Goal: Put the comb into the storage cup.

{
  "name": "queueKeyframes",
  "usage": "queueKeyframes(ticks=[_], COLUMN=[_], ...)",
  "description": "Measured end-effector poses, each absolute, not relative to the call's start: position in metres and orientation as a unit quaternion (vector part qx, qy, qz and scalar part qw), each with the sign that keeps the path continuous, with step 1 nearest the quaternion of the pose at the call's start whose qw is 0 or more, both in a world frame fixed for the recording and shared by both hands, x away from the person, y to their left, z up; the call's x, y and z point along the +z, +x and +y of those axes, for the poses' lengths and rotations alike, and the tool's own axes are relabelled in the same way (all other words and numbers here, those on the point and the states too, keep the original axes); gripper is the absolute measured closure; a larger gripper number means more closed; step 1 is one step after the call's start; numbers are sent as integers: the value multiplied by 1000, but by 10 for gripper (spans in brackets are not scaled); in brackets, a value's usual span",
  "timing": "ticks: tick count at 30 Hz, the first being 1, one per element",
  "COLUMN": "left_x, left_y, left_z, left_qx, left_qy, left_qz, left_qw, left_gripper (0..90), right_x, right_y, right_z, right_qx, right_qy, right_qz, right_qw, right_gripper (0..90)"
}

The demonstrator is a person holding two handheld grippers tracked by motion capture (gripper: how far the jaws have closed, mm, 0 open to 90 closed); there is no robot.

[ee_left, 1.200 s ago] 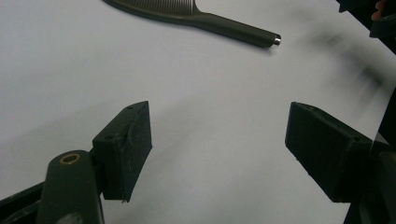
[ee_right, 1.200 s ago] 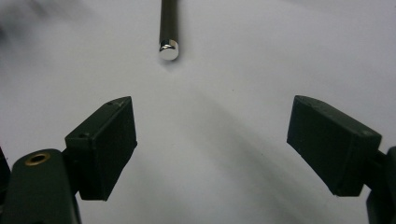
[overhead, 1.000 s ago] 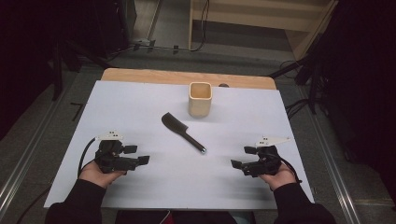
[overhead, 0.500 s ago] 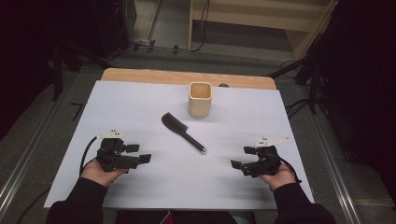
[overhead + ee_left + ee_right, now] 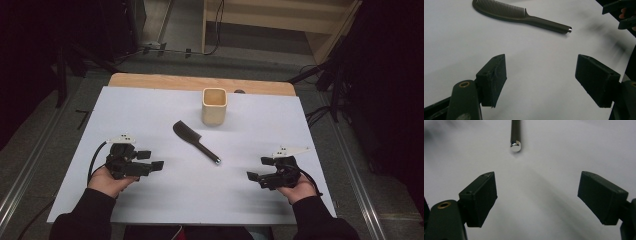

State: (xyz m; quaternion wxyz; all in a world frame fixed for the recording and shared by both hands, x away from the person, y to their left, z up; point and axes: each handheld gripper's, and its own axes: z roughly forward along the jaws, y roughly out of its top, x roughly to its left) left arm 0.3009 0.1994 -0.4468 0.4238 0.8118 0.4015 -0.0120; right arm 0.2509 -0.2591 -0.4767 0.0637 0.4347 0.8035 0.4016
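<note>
Nearest us, our left gripper [image 5: 150,161] and right gripper [image 5: 259,169] rest low on the white tabletop [image 5: 150,107], jaws spread wide and empty. Between them, farther out, the comb [image 5: 195,141] lies flat, its handle end toward the right gripper. Beyond stands the cup [image 5: 214,106]. We judge the thin comb could skid or pivot if pinched off-centre.

I see the white table sheet [image 5: 150,110] brightly lit, surroundings dark; soft shadows, near jaws slightly blurred.
</note>
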Motion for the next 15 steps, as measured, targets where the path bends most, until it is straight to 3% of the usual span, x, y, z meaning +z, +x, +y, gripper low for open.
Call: queueKeyframes(ticks=[7, 15], left_x=[-441, -434], left_y=[307, 313], left_z=[196, 185], left_qx=[-38, -28], left_qy=[801, 809], left_qz=[407, 397], left_qw=[438, 432], left_gripper=[255, 255], right_x=[-477, -477], right_y=[251, 251], right_z=[-259, -259], right_qx=[402, 402], right_qy=[434, 432], right_qz=[804, 805], right_qw=[64, 63], right_gripper=[140, 140])
